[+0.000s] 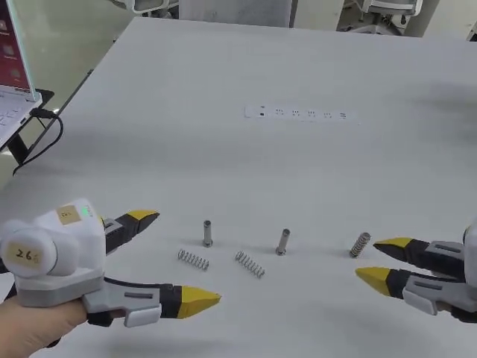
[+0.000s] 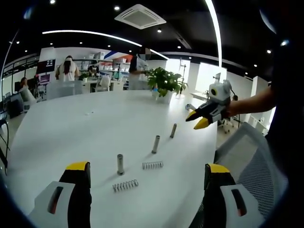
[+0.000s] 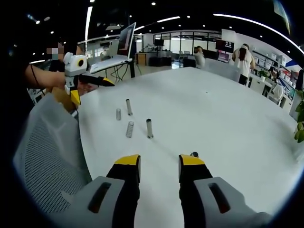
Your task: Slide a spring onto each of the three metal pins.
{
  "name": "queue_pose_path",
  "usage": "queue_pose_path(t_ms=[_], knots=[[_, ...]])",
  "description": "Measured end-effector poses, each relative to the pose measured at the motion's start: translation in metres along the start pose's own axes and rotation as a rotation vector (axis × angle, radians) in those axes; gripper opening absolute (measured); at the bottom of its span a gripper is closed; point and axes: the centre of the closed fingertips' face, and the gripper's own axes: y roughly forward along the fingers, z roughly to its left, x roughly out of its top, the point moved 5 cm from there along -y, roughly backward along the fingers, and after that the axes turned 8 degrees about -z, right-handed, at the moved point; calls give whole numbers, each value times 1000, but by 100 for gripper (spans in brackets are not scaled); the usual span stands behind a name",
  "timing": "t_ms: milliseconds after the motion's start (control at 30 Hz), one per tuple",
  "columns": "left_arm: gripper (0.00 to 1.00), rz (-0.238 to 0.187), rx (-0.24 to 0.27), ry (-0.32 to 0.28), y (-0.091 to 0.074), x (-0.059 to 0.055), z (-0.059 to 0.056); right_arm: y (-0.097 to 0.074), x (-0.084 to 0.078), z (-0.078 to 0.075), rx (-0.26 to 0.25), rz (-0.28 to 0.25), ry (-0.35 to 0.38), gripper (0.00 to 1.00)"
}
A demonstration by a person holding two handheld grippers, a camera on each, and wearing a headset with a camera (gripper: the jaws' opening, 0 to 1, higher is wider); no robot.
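Head view: the grey, yellow-tipped left gripper point(image 1: 175, 257) hovers over the white table point(image 1: 298, 171), jaws spread wide and empty. Two short steel pins point(image 1: 208, 233) stand upright, with two loose coiled wire springs point(image 1: 193, 259) lying just before them. A third spring point(image 1: 361, 244) stands tilted beside the right gripper point(image 1: 370, 259).

Left gripper view: the pins and springs lie between its parted jaws.

Right gripper view: its jaws are narrowly parted, holding nothing.

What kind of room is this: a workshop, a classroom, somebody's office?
Most likely an open-plan office or lab. The large white table has a flush strip of power sockets, an open laptop stands beside it, and a leafy green potted plant sits under long ceiling lights.
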Motion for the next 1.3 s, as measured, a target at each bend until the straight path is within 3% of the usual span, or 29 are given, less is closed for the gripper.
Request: queue_pose_path(t_ms=[467,700,1033,1300], knots=[[97,0,1,-2,-2,1,0,21,7,25,97,12,-16,28],[97,-1,5,-4,-3,0,0,39,14,39,162,30,-65,28],[97,-2,5,1,-4,2,0,66,32,54,216,5,-90,26],[96,-3,6,-2,-4,3,0,92,23,74,254,37,-91,24]])
